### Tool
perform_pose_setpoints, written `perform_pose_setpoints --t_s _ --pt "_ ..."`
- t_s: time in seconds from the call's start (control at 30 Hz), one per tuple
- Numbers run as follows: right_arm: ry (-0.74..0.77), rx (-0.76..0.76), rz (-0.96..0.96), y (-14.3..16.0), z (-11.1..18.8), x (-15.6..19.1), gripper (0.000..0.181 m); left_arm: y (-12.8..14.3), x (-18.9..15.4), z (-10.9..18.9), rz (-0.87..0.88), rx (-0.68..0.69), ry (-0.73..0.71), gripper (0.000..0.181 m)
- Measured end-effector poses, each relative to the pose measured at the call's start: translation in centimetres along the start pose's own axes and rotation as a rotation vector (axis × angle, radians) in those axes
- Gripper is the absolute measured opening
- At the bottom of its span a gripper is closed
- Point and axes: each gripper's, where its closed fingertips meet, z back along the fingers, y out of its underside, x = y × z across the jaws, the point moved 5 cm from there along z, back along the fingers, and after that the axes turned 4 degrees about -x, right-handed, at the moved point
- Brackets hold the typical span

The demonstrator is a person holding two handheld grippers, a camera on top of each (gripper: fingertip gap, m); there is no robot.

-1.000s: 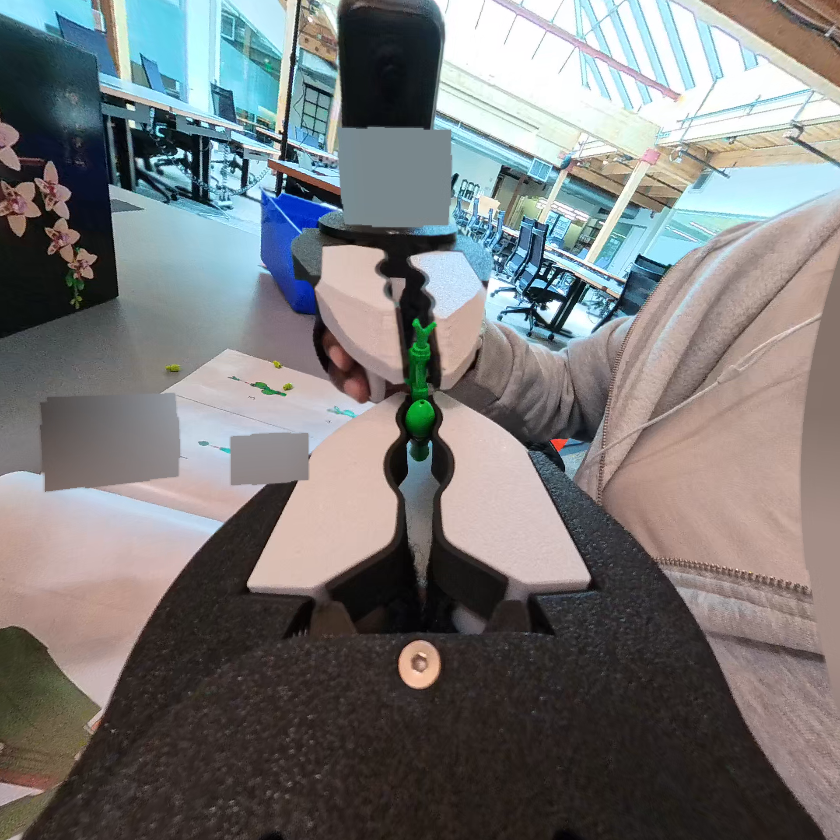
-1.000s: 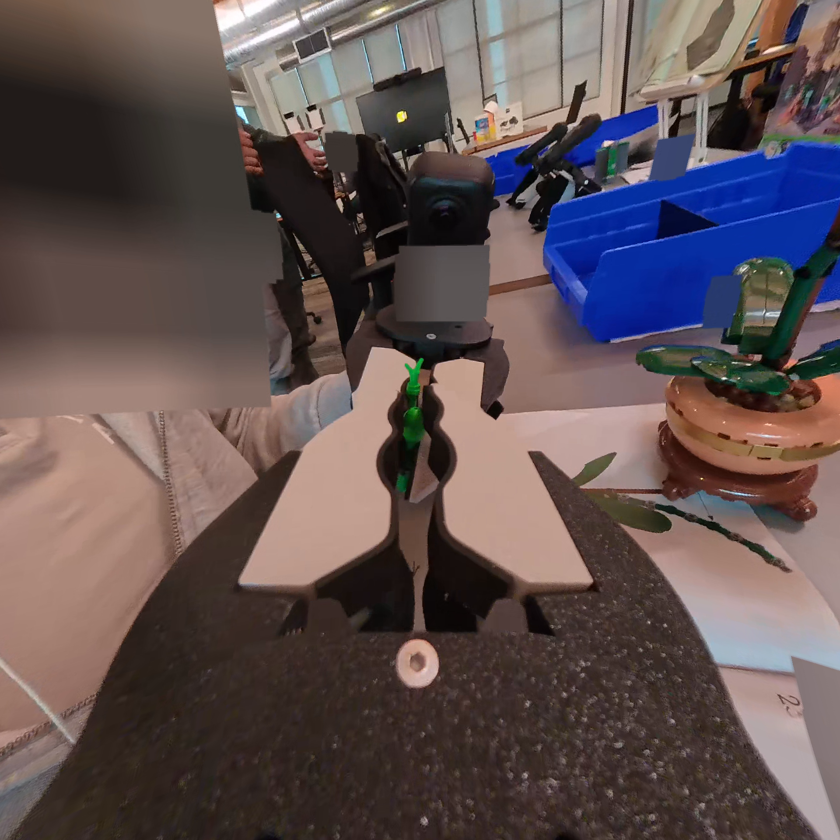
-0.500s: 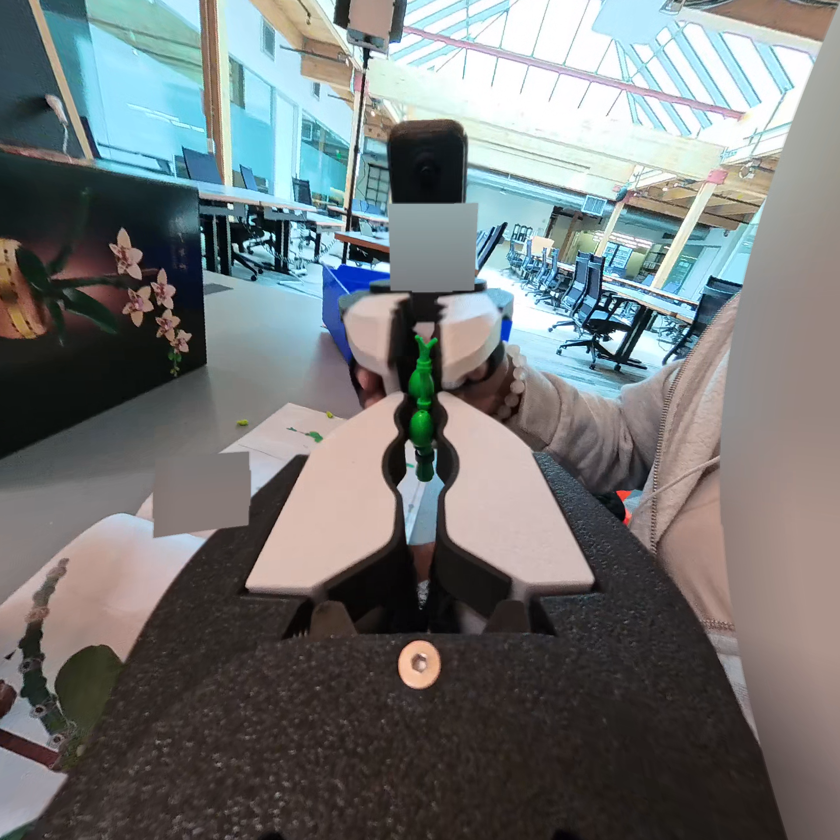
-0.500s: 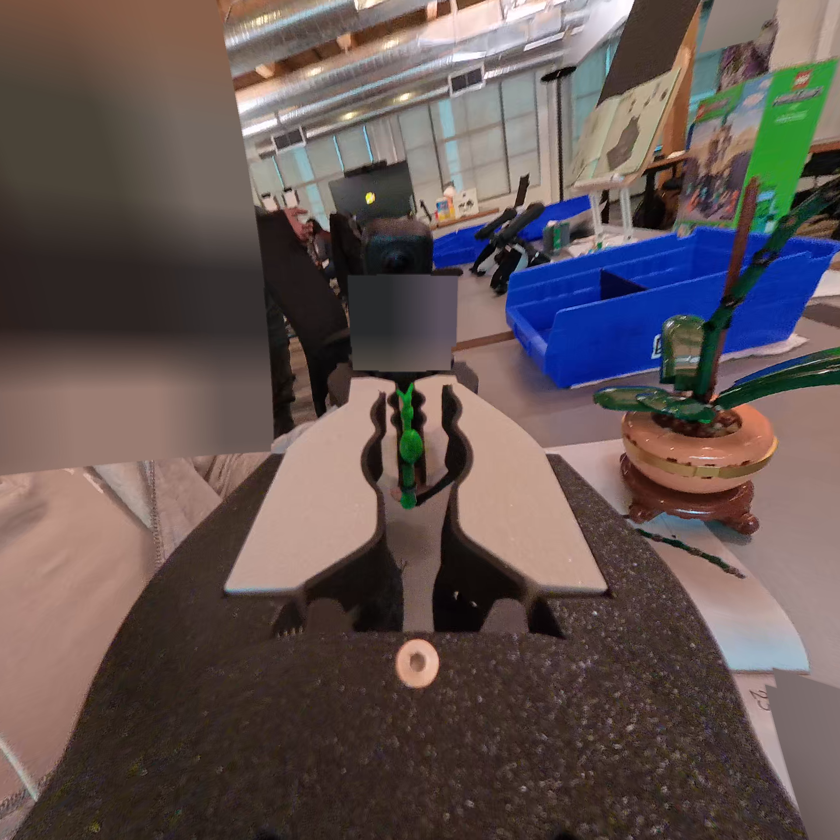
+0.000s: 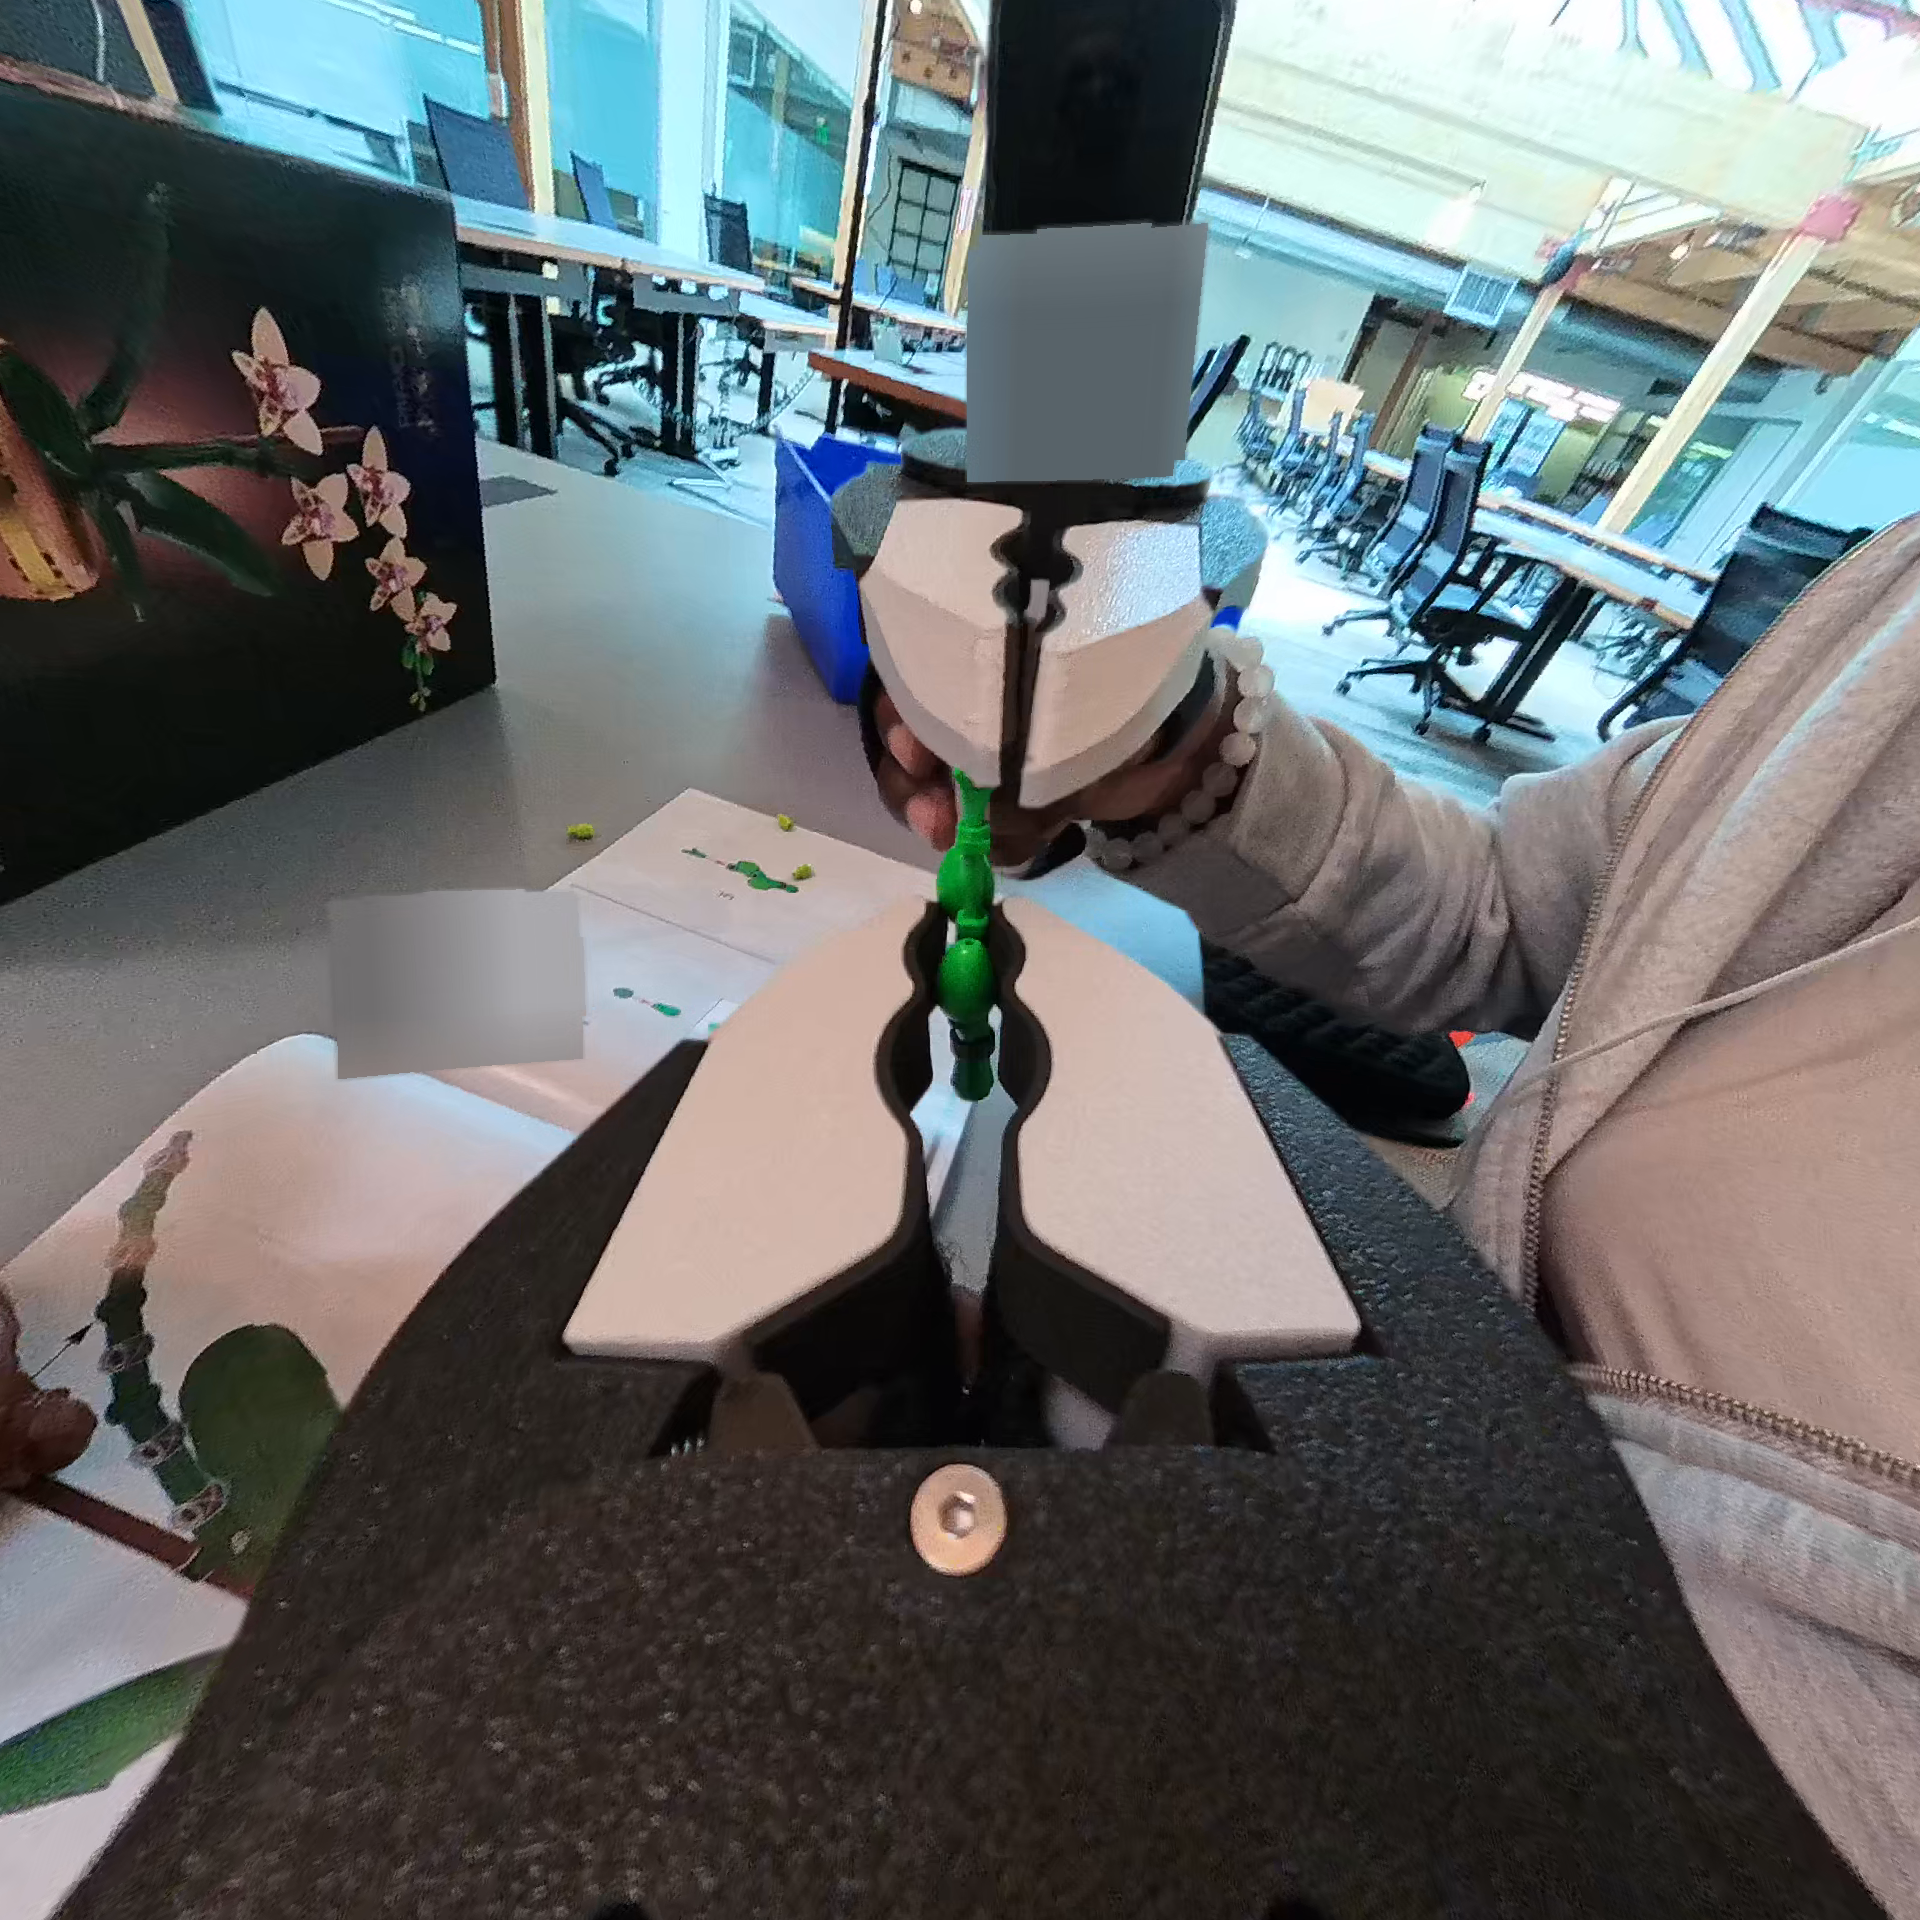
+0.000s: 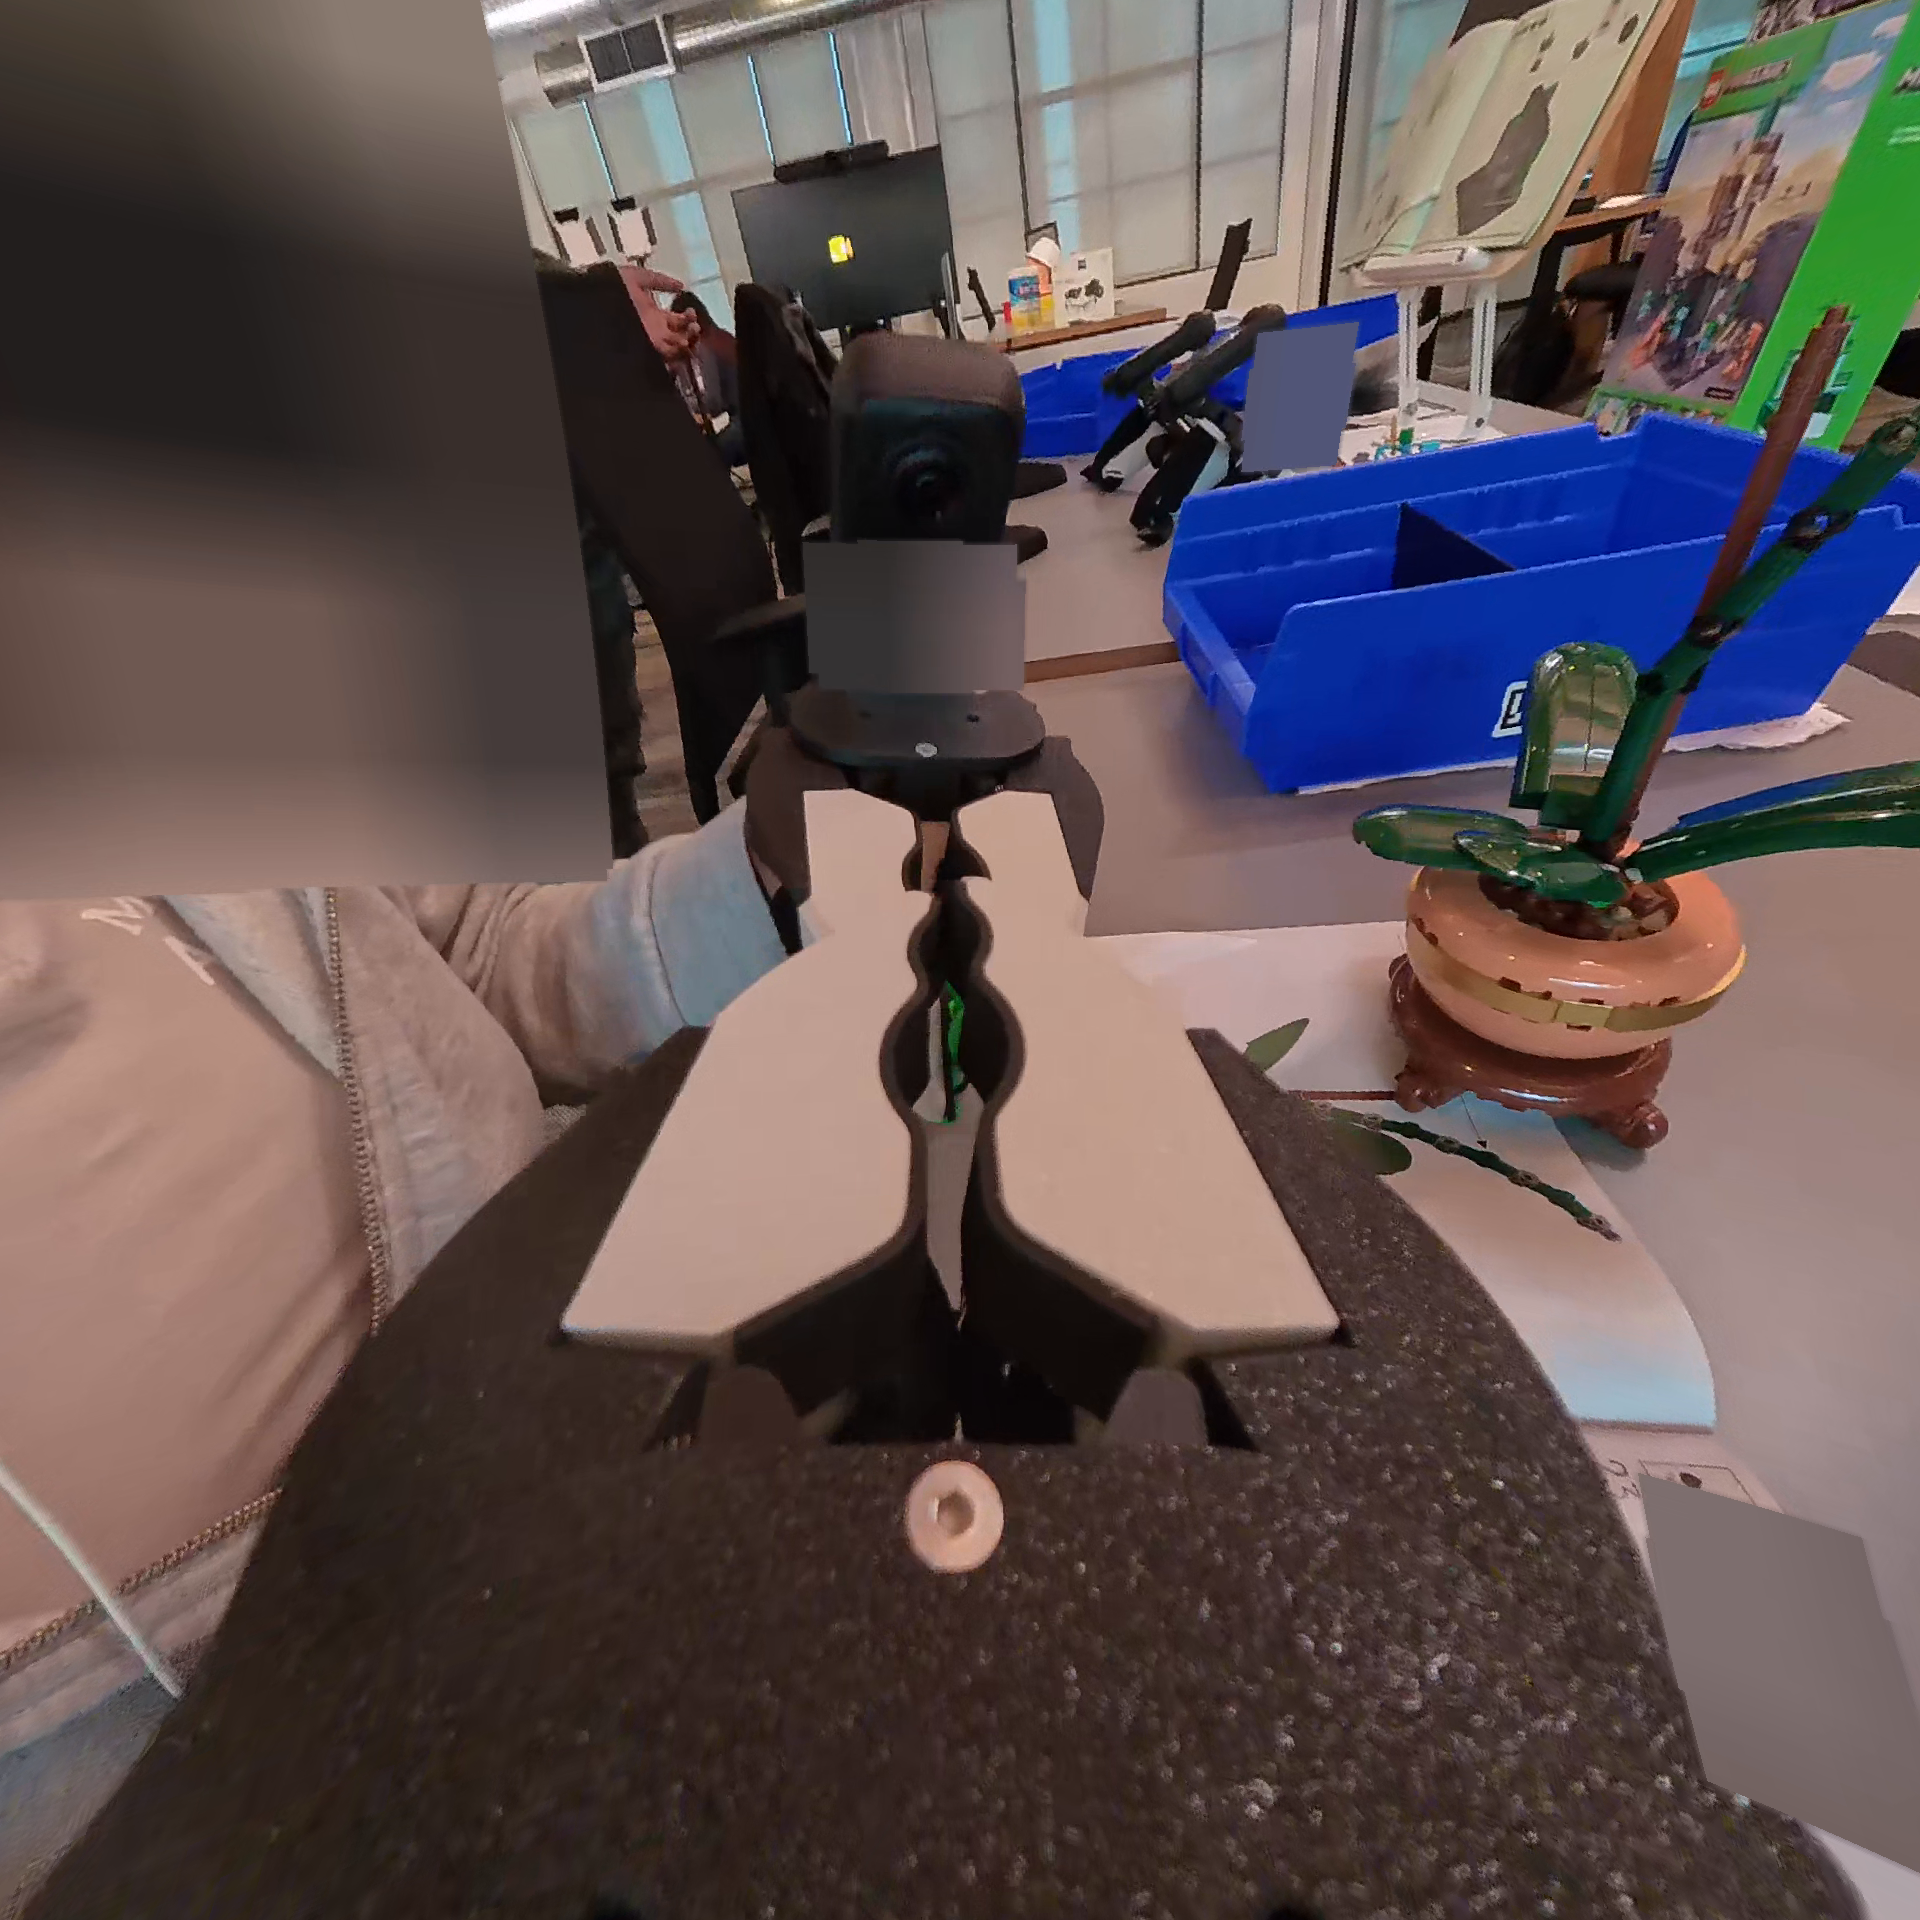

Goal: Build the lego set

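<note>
While the two grippers are facing each other tip to tip above the desk [image 5: 644, 665], the left gripper [image 5: 966, 925] is pinching a green bud stem [image 5: 964, 977] between nearly closed fingers. The stem's long axis is running along the fingers, toward the right gripper [image 5: 1006, 779], which is gripping its far tip with fingers pressed together.

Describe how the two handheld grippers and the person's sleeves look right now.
Both the left gripper and the right gripper have textured black bodies, a silver screw and pale grey wavy-edged fingers. Each carries a black camera on top. The person wears a light grey zip hoodie and a pale bead bracelet.
</note>
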Motion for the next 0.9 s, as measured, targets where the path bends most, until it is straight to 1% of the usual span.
perform_pose_setpoints --t_s 0.13,0.2,0.23,0.27,0.33,0.4,0.47,0.53,0.73,0.9 --pt "-0.004 0.008 -0.005 0.4 0.4 -0.1 0.000 0.4 0.2 -0.1 -0.032 0.051 -0.040 0.007" --pt "0.022 -0.070 0.024 -0.3 1.0 -0.3 0.001 0.5 0.2 -0.1 -0.046 0.068 -0.057 0.007" --pt "0.045 -0.097 0.032 -0.6 1.3 -0.4 0.005 0.6 0.3 -0.1 -0.059 0.078 -0.068 0.007" --pt "0.060 -0.083 0.047 -0.5 1.4 -0.5 0.007 0.7 0.3 -0.1 -0.065 0.082 -0.071 0.006" --pt "0.054 -0.005 0.069 0.3 1.1 -0.4 0.009 0.8 0.4 -0.2 -0.062 0.079 -0.065 0.006" --pt "0.053 0.055 0.062 1.1 0.7 -0.4 0.016 1.0 0.5 -0.3 -0.068 0.086 -0.068 0.006" --pt "0.061 0.060 0.073 1.2 0.7 -0.5 0.006 1.1 0.5 -0.4 -0.072 0.088 -0.068 0.006" --pt "0.063 0.055 0.078 1.3 0.7 -0.6 0.005 1.1 0.4 -0.5 -0.069 0.088 -0.067 0.006" --pt "0.081 0.141 0.132 2.1 1.1 -0.6 0.003 1.8 0.7 -0.8 -0.104 0.165 -0.111 0.006" --pt "0.074 0.159 0.116 2.8 1.5 -0.7 0.000 2.3 0.6 -1.1 -0.126 0.226 -0.118 0.006"
